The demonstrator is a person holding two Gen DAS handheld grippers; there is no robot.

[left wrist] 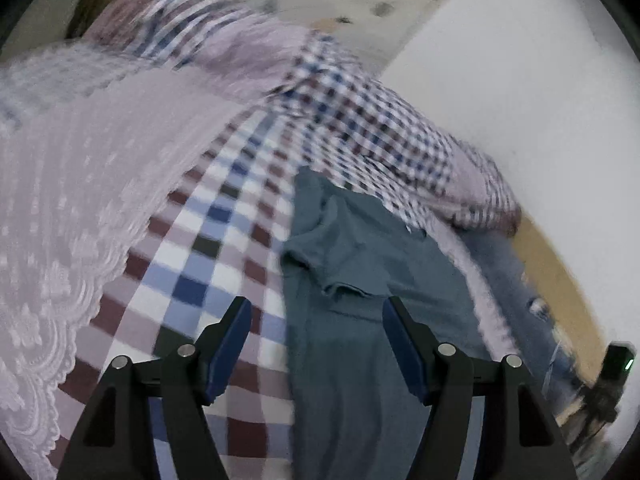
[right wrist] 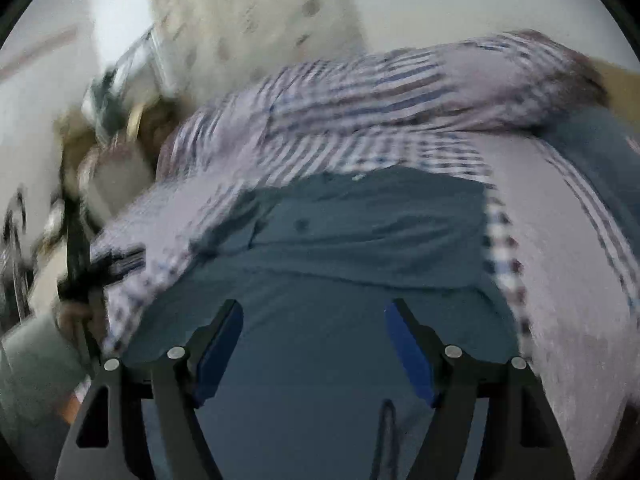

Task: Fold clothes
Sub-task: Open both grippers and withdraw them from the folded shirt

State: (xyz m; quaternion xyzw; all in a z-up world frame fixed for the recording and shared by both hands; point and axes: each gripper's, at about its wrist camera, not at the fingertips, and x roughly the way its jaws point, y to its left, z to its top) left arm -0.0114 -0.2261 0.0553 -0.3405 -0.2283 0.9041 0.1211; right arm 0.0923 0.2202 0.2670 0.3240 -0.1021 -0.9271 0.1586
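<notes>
No writing, brand or label can be read anywhere in either view; both are smeared by blur. The largest thing is a checked cloth (left wrist: pixel 224 240) of white, blue and maroon squares, which fills the centre and lower left of the left wrist view and shows again as a blurred band across the upper middle of the right wrist view (right wrist: pixel 360 120); whether it is a bed cover or a garment cannot be told. Next in size is one pale lace-edged fabric (left wrist: pixel 60 208) covering the left side of the left wrist view, its scalloped edge lying over the checked cloth. One blue-grey shirt (left wrist: pixel 352 264) lies on the checked cloth in the lower middle of the left view, its short sleeve crumpled toward the centre of the frame; in the right view the same shirt (right wrist: pixel 320 280) fills the lower centre, with one small dark button visible near the middle of the frame. A white wall (left wrist: pixel 520 92) takes the upper right of the left view. Two grippers are seen, each with two blue-padded fingers. The left gripper (left wrist: pixel 316 320) stands with its fingers wide apart above the shirt's edge, holding nothing. The right gripper (right wrist: pixel 314 320) likewise has its fingers spread apart over the shirt's body, with no fabric between them.
</notes>
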